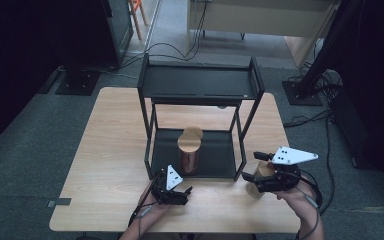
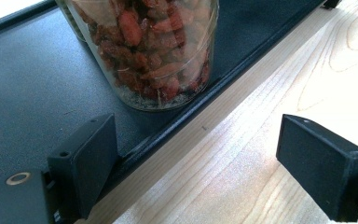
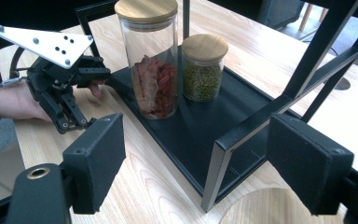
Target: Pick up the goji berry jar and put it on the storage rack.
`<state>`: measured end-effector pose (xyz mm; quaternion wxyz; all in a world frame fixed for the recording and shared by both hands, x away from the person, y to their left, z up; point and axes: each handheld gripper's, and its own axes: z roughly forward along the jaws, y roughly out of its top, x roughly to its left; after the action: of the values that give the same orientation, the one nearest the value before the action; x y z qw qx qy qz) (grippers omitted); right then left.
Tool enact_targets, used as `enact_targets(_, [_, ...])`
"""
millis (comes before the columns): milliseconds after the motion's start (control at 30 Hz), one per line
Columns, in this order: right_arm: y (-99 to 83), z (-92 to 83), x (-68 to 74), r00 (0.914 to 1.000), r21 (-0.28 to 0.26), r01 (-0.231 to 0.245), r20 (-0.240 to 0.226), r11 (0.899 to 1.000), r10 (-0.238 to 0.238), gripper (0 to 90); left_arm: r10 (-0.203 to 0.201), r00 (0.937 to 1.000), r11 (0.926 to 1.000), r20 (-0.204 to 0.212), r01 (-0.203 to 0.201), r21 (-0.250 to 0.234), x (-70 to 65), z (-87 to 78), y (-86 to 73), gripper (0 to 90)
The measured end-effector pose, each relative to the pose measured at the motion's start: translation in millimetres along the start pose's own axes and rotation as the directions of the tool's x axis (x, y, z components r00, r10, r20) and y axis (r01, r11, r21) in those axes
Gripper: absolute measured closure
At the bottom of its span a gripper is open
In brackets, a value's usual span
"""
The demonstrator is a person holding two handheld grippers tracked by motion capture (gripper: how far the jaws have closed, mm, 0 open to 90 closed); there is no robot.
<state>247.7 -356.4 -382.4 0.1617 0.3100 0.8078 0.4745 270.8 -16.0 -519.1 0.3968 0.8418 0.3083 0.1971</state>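
A tall glass jar of red dried fruit (image 1: 189,157) (image 3: 151,79) with a wooden lid stands at the front of a black rack's lower shelf (image 1: 217,155) (image 3: 200,135). Behind it is a shorter jar of green beans (image 1: 192,132) (image 3: 204,74). My left gripper (image 1: 172,184) (image 2: 196,154) (image 3: 91,98) is open just in front of the red jar (image 2: 154,46), one jaw over the shelf (image 2: 28,93), the other over the table. My right gripper (image 1: 251,166) (image 3: 196,158) hovers open by the rack's front right post. A third jar's wooden lid (image 1: 262,170) (image 3: 265,207) sits low between its jaws, with a gap on one side.
The rack's top shelf (image 1: 200,82) is bare and overhangs the lower one. Its front right post (image 3: 223,158) stands close ahead of my right gripper. Bare wooden table (image 1: 110,145) spreads left and right of the rack. Cables lie on the floor (image 1: 180,50) beyond.
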Motion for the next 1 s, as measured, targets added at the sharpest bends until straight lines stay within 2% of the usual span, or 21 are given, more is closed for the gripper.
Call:
enact_targets(333, [-2.6,-7.7,-3.2,1.0,-0.007,0.008,-0.006,1.0,-0.008,19.8,-0.001,1.0,1.0,0.001,0.001,0.0,0.1,0.0,0.0,12.8])
enact_targets(1000, [-10.9,-16.3,-12.7,0.9997,-0.013,0.004,0.024,1.0,-0.004,19.8,0.003,1.0,1.0,-0.003,-0.003,0.003,-0.6,0.4,0.0,12.8])
